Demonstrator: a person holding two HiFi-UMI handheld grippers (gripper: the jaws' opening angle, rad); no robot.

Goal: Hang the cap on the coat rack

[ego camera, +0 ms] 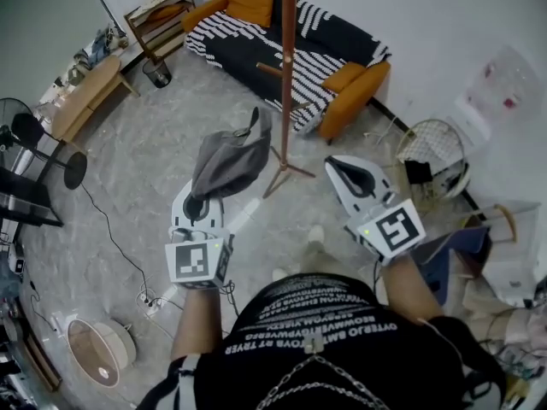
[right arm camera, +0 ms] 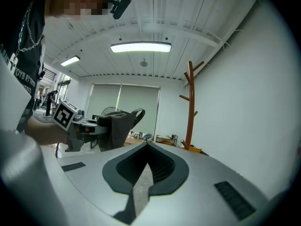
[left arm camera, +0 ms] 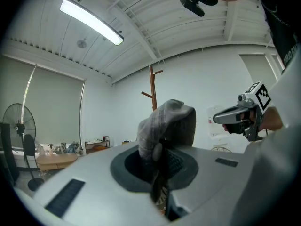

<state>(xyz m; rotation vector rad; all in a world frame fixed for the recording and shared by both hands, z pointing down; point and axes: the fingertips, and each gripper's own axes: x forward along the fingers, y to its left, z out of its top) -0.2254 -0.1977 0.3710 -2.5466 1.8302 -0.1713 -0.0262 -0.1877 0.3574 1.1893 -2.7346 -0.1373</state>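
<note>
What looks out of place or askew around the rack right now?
Nothing serious. The cap hangs bunched and lopsided from the left gripper, pinched at one edge rather than held open. The coat rack stands upright, its pegs bare. The right gripper is shut and empty.

We lose the rack's (ego camera: 288, 75) top at the head view's upper edge, and in both gripper views its foot is hidden. The cap's (ego camera: 229, 162) lower end is buried in the left gripper (left arm camera: 159, 171). Stuff on the shelf (ego camera: 161, 15) is too tiny to call.
</note>
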